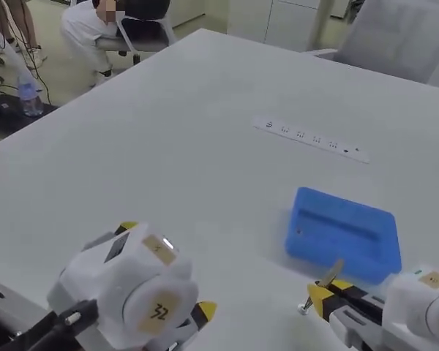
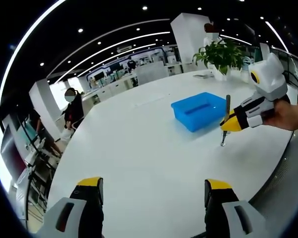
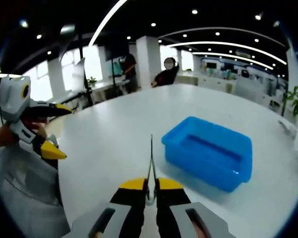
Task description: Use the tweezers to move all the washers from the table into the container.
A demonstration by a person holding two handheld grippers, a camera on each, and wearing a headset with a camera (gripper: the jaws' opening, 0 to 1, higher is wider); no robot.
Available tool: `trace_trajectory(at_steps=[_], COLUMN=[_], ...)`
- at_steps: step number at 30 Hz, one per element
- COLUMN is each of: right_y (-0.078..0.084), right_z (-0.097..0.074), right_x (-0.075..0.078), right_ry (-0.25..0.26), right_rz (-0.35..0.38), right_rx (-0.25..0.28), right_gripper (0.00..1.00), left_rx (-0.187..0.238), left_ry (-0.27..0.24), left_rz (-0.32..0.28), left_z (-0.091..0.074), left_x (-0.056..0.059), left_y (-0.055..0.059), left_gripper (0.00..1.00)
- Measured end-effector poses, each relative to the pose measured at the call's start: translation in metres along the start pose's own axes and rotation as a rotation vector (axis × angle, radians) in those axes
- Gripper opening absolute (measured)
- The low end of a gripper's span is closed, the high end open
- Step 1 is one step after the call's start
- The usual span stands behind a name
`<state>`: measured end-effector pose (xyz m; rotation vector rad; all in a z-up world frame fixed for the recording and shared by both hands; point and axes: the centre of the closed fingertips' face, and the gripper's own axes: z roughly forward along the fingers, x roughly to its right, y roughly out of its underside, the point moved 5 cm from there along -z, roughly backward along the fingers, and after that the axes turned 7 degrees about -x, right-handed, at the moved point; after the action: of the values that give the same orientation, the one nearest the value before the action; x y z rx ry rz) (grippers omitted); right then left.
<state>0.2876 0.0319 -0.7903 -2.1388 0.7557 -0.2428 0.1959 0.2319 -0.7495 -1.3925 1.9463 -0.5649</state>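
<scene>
Right now my right gripper (image 3: 149, 184) is clamped on the tweezers (image 3: 151, 156), tips down at the table (image 2: 139, 148) just beside the blue container (image 3: 204, 171), while my left gripper (image 2: 151, 188) waits with jaws wide apart and empty. I judge this the picking step, though any washer at the tips is too small to make out; next I need a fine pinch, then a short lift over the container's wall.

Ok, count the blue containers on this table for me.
1. The blue container sits on the white table, just beyond the tweezers clamped in the right gripper. Table parts outside these views could hold more.
</scene>
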Motion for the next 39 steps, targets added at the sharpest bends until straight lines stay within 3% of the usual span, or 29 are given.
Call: trace_trajectory(at_steps=[10, 22, 39], right_y=[0.006, 0.008, 0.007], right_z=[-0.005, -0.012, -0.009], right_x=[-0.001, 0.0, 0.001], right_ry=[0.011, 0.012, 0.026], right_rz=[-0.048, -0.015, -0.046], right_rx=[-0.009, -0.016, -0.04], right_gripper=[0.04, 0.04, 0.03], left_rx=[-0.003, -0.009, -0.014], left_ry=[-0.003, 0.003, -0.001], left_rz=[0.005, 0.014, 0.012], left_z=[0.0, 0.0, 0.0], left_x=[0.0, 0.002, 0.001], left_y=[0.001, 0.001, 0.001], left_gripper=[0.86, 0.85, 0.85])
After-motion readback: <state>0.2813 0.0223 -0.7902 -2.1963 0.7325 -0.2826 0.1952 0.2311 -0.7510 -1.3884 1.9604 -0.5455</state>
